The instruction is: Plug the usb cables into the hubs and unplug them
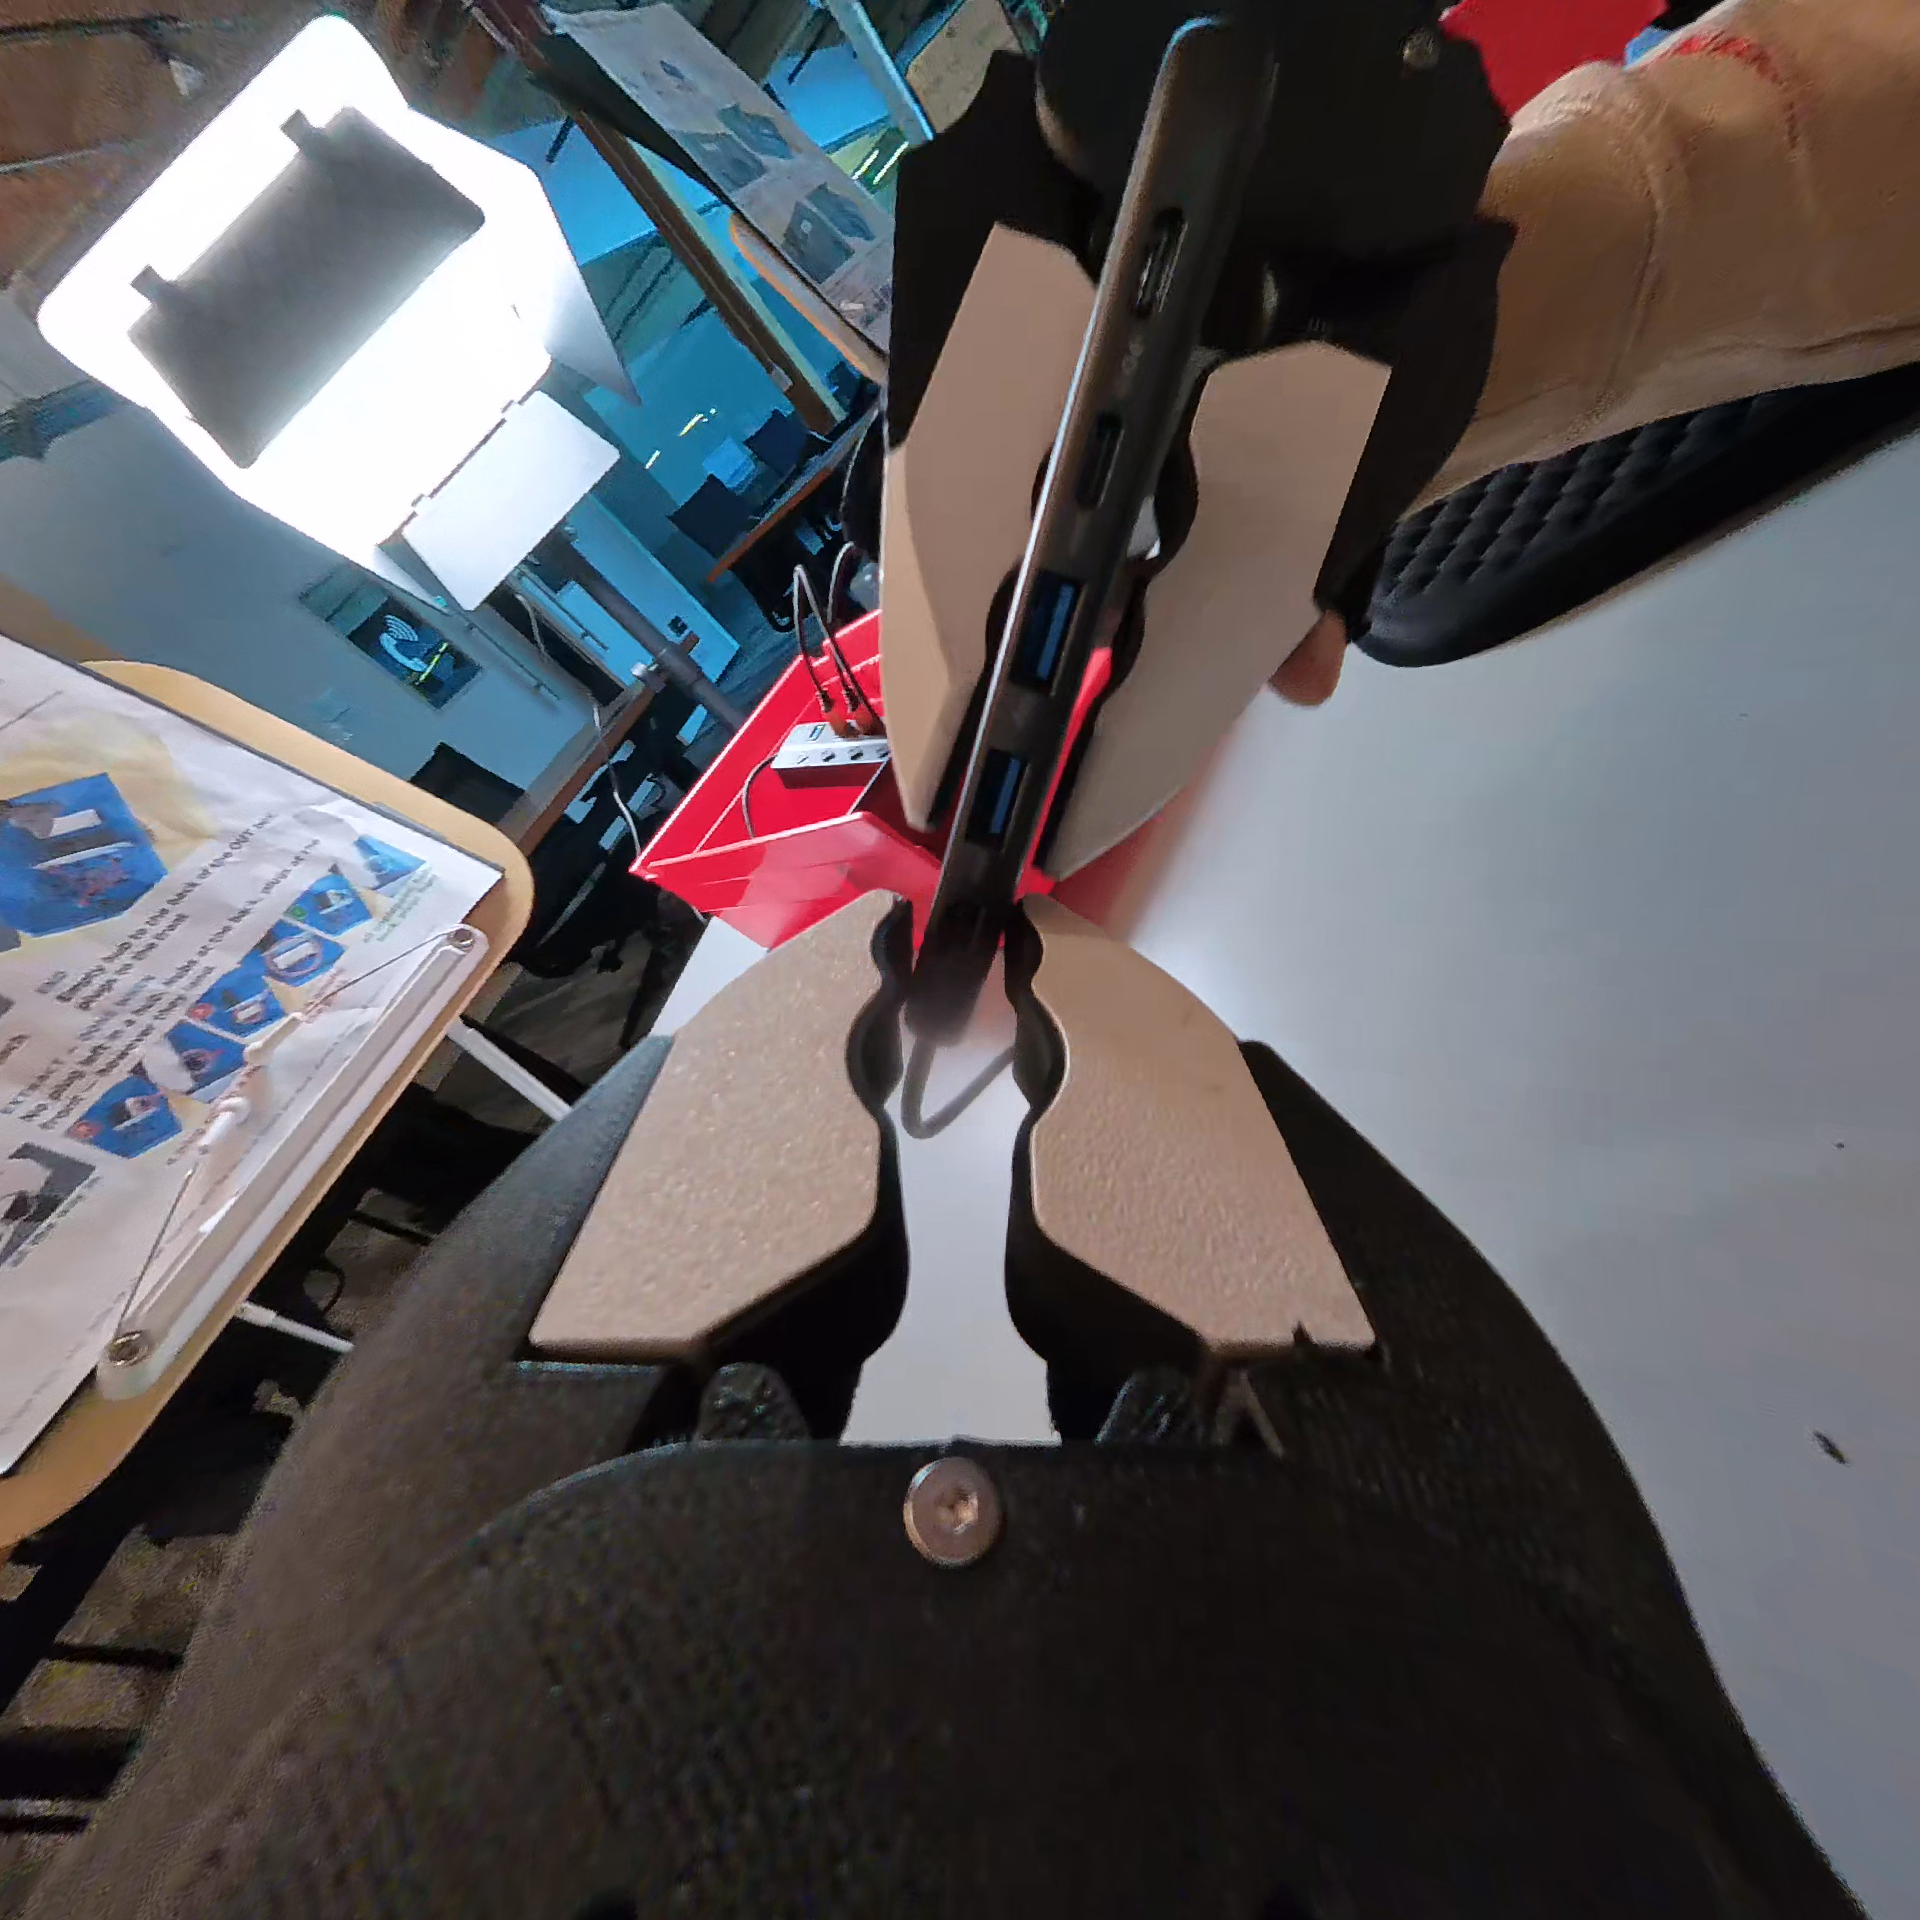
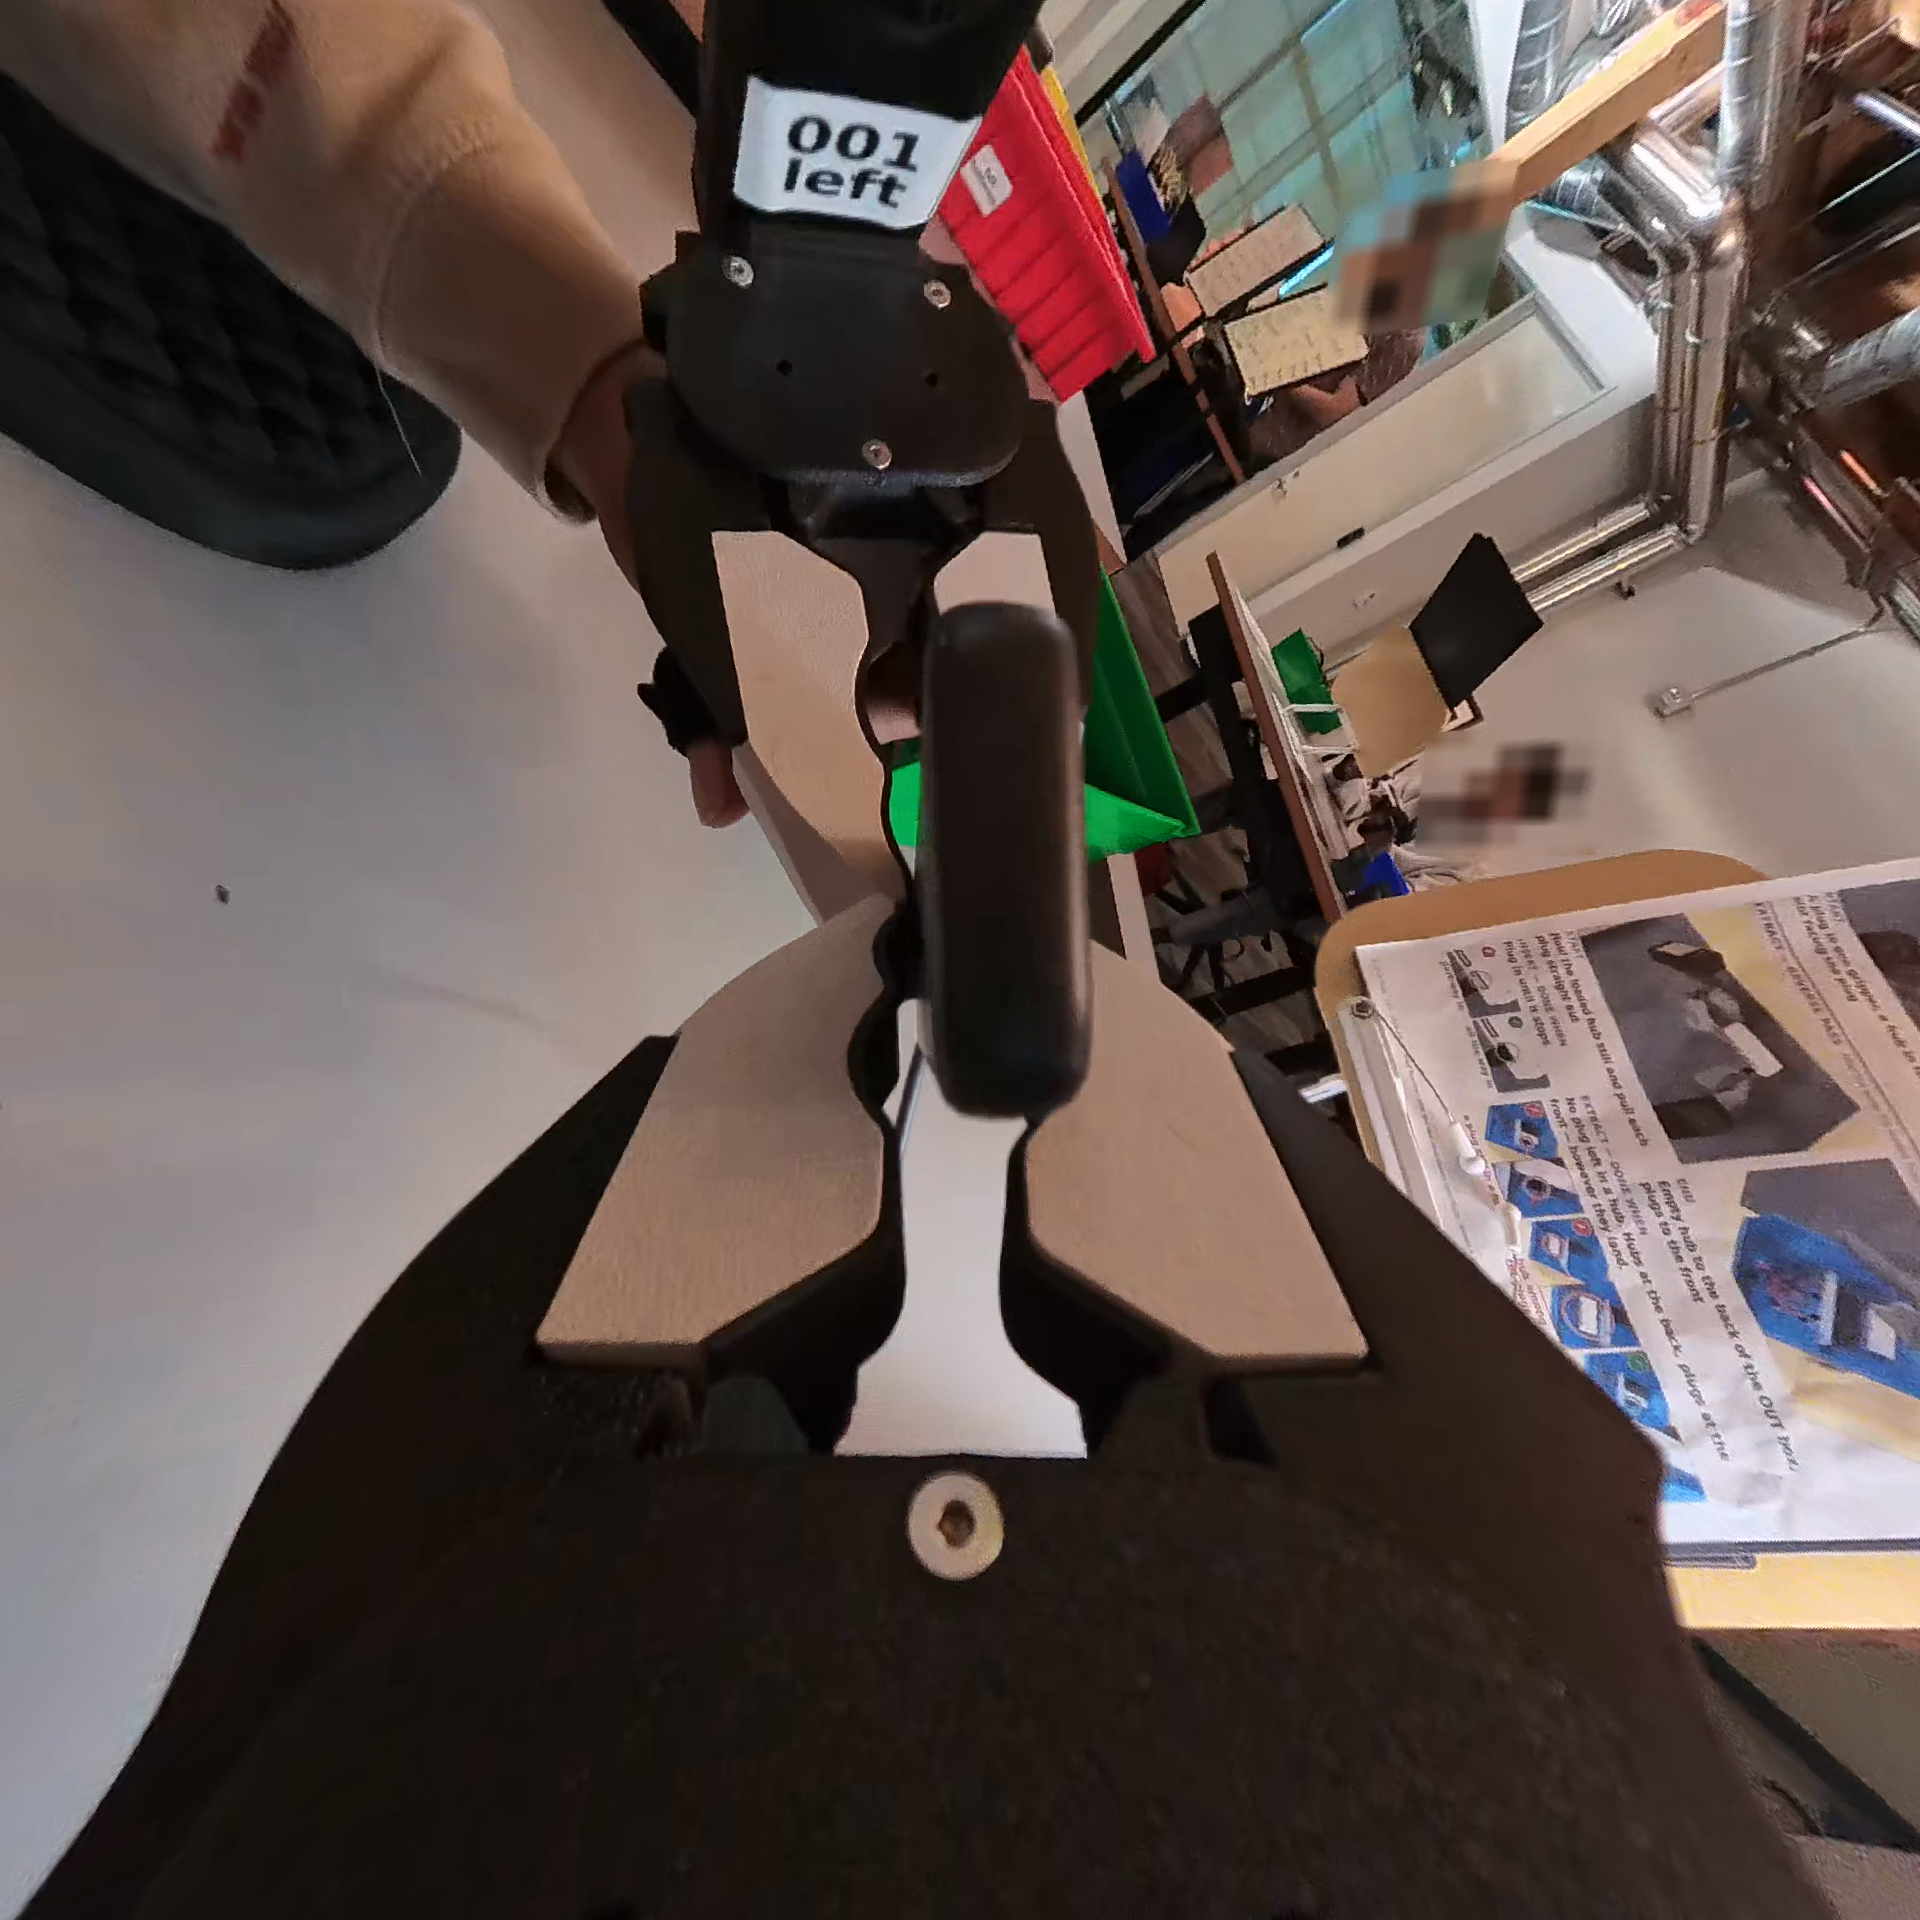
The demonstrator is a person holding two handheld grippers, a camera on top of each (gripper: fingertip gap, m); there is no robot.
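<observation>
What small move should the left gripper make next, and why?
Probably draw the left gripper straight back along the long axis of the hub, with the right gripper held steady. The right gripper clamps the hub, and the left's fingertips close on the dark cable end at the hub's lower end, in line with it. Whether it is seated is too blurred to tell.

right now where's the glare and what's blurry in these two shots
Left wrist view: the lamp panel is blown out, and the plug between the fingertips is smeared. Right wrist view: the hub is soft and close up; edges bend, fisheye.
</observation>
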